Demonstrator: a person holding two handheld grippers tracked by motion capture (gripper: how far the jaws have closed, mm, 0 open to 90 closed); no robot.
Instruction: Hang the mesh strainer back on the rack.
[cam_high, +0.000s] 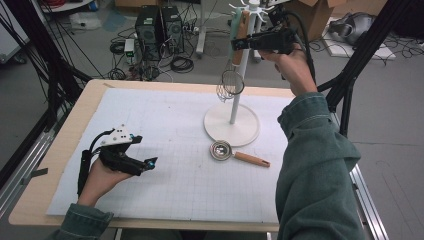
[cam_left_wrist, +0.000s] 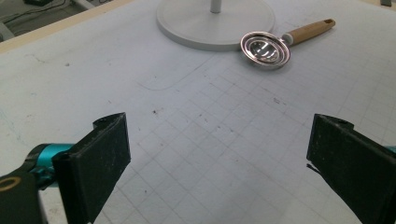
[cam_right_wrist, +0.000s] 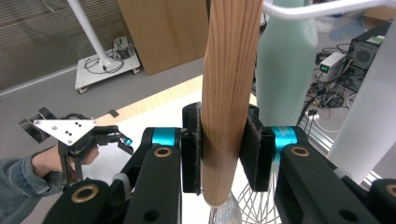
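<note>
Above table (cam_high: 65, 145), right gripper (cam_right_wrist: 226, 144) fingers clamp whisk handle (cam_right_wrist: 231, 70).

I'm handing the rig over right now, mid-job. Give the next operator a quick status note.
Right gripper: shut on the whisk by its wooden handle, up at the white rack, near its top hooks.
Left gripper: open, nothing between the jaws, low over the mat.
Strainer: lying on the mat by the rack's base.
Whether the whisk hangs on a hook cannot be told.
Left: probably the strainer.
</note>
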